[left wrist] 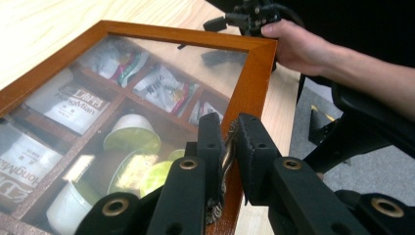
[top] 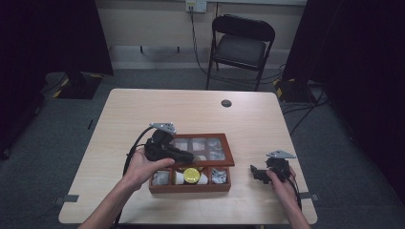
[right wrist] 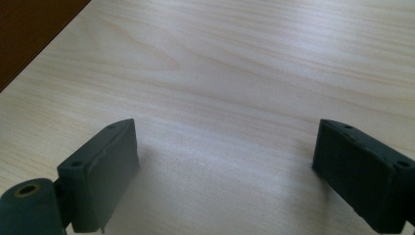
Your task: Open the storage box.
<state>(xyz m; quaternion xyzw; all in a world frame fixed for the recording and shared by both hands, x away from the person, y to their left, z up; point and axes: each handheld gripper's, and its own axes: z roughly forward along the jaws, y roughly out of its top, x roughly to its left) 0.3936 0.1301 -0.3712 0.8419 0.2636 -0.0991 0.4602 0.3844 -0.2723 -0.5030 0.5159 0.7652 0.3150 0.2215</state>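
A wooden box [top: 188, 187] with inner compartments sits at the table's front middle. Its glass-paned lid [top: 229, 149] is tilted up above the base. My left gripper [top: 189, 156] is shut on the lid's front frame edge [left wrist: 255, 73], at a small metal clasp, jaws on either side of the wood [left wrist: 230, 126]. Through the glass I see tea packets [left wrist: 164, 88] and pale round cups [left wrist: 132, 133]. A yellow round lid [top: 191, 175] shows in the open front row. My right gripper [top: 255, 172] rests open to the right of the box, over bare tabletop [right wrist: 225, 147].
The box's dark corner [right wrist: 29, 29] lies off to the right gripper's left. A small black disc [top: 226, 103] sits at the table's far side. A black folding chair [top: 241, 43] stands behind the table, with cables on the floor.
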